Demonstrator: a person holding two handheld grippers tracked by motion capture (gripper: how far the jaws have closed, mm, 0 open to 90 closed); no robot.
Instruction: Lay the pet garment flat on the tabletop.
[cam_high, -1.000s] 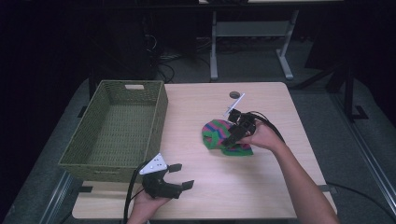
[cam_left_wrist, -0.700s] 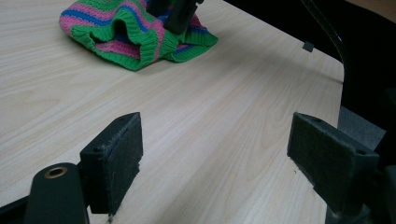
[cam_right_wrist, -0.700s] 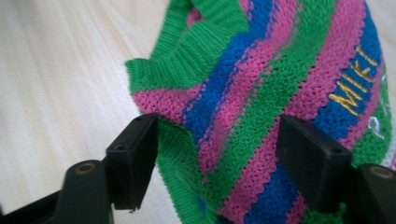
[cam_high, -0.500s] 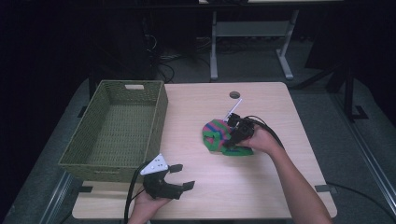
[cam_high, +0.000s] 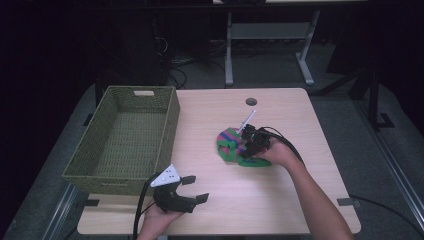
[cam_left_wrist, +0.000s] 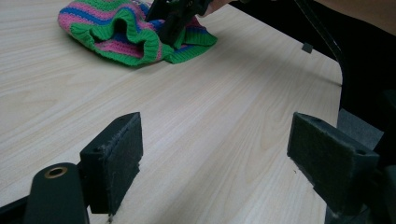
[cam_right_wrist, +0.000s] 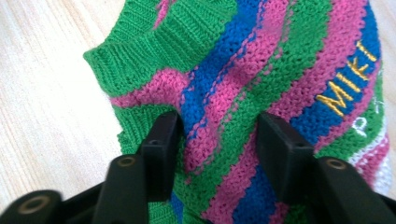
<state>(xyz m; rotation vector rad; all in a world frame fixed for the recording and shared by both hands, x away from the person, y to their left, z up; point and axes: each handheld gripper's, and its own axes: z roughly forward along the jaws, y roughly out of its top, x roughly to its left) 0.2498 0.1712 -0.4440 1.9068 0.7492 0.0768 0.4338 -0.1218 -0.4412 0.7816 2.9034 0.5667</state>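
A dark room surrounds one pale wooden tabletop (cam_high: 280, 200), bearing one green basket (cam_high: 125, 137) at its left and one striped knit (cam_high: 231, 142) near the middle. The right tool (cam_high: 252, 144) has just been closing, its jaws pressed into a fold of the knit. The left tool (cam_high: 192, 189) hovers at the near edge, gaping and empty.

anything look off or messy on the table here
Nothing is spilled or broken. The striped knit garment lies bunched rather than flat, with the right hand-held gripper closing on a fold of it. The wicker basket sits squarely.
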